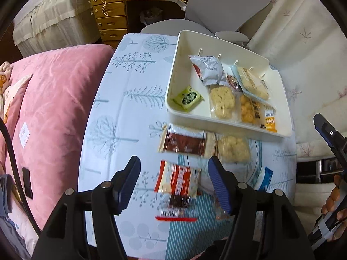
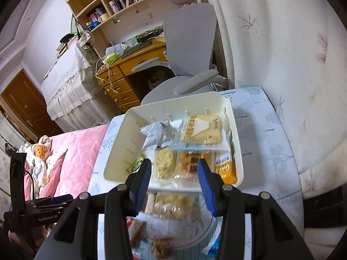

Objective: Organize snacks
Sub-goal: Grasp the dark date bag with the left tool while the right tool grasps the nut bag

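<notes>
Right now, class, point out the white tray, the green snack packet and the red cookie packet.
white tray (image 1: 227,124), left wrist view, near wall.
green snack packet (image 1: 188,98), left wrist view, middle of wrapper.
red cookie packet (image 1: 180,181), left wrist view, red label.

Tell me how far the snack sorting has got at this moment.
Roughly half done. Done: several packets already lie in the white tray, among them a green packet and an orange packet. In hand: nothing; the left gripper is open above a red cookie packet, and the right gripper is open and empty. Left: that packet, a brown packet, a clear biscuit bag and a blue packet still lie on the table.
</notes>
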Demonstrator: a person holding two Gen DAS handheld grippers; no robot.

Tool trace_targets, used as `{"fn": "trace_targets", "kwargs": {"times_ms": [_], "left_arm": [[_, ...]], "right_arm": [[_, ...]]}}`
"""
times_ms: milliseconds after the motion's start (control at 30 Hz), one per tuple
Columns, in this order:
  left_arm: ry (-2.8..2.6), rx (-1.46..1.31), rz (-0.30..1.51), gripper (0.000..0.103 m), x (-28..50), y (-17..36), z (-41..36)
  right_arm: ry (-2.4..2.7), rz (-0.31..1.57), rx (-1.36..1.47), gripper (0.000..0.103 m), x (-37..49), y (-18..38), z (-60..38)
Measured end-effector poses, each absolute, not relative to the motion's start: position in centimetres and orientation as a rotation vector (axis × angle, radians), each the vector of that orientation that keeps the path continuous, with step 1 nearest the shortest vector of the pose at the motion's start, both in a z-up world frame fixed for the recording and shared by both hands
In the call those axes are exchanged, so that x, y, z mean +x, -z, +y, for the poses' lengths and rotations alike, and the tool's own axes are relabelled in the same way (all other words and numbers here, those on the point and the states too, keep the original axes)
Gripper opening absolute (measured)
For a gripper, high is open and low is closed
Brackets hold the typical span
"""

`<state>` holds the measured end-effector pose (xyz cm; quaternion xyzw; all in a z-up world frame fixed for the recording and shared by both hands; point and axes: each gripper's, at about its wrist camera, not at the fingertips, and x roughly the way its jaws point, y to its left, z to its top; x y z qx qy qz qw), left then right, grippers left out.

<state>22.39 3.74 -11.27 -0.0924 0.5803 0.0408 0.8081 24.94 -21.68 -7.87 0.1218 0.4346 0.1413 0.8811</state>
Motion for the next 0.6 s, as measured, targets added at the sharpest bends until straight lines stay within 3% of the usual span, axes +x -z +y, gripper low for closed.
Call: {"fn": "trace_targets", "kwargs": {"times_ms": [433,600], "left_arm": [[-0.121,-0.223,1.214,0.064,14.4,12.4,3.8],[-0.145,-0.210,1.222,0.064,12.2,14.1,3.6]], "right_arm": [[-0.373,0.937,0.248,0.045,19.1,8.3,-20.8],[-0.389,0.971,0.231,0.052,17.4,9.6,-20.2]]}}
